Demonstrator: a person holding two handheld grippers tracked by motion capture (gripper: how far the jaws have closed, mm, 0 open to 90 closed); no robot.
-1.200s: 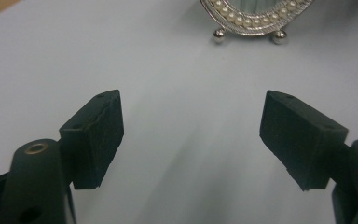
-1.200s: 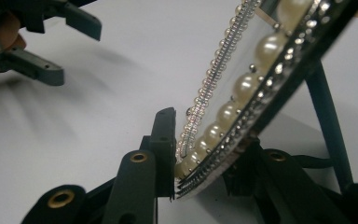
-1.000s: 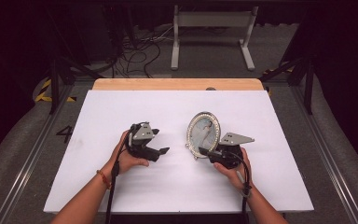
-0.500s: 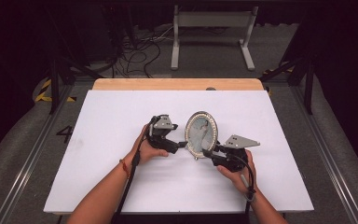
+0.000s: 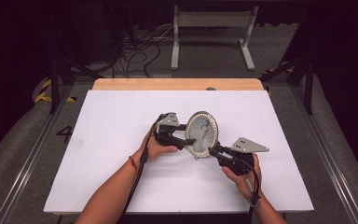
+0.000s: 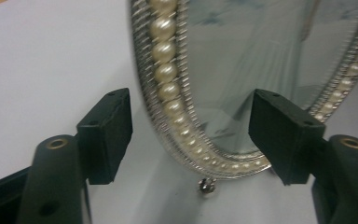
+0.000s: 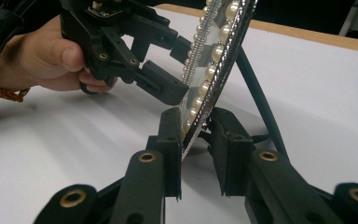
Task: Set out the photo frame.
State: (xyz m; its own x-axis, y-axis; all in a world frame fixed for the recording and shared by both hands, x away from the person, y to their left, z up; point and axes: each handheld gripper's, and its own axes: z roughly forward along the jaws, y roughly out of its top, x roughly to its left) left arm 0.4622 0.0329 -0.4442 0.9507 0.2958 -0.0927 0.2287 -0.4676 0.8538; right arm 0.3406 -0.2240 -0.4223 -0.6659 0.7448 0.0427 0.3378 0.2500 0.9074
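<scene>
While the right gripper (image 5: 213, 151) pinches the lower rim of the oval mirror (image 5: 201, 132) between its fingers (image 7: 170, 140), the piece stands tilted on edge near the middle of the white tabletop (image 5: 102, 140), slightly toward the near edge.

Item: oval mirror, silvery ribbed frame set with a ring of pearl-like beads; reflective glass; dark strut behind, apparently a stand; small metal stud at the bottom.

Hold: the rim grip apparently keeps the glass upright and steady for the other hand.

Left gripper (image 5: 182, 139): fingers (image 6: 106, 130) spread to either side of the beaded edge, not pressing; its jaws have just been closing, the frame between them, likely to take a second hold.
</scene>
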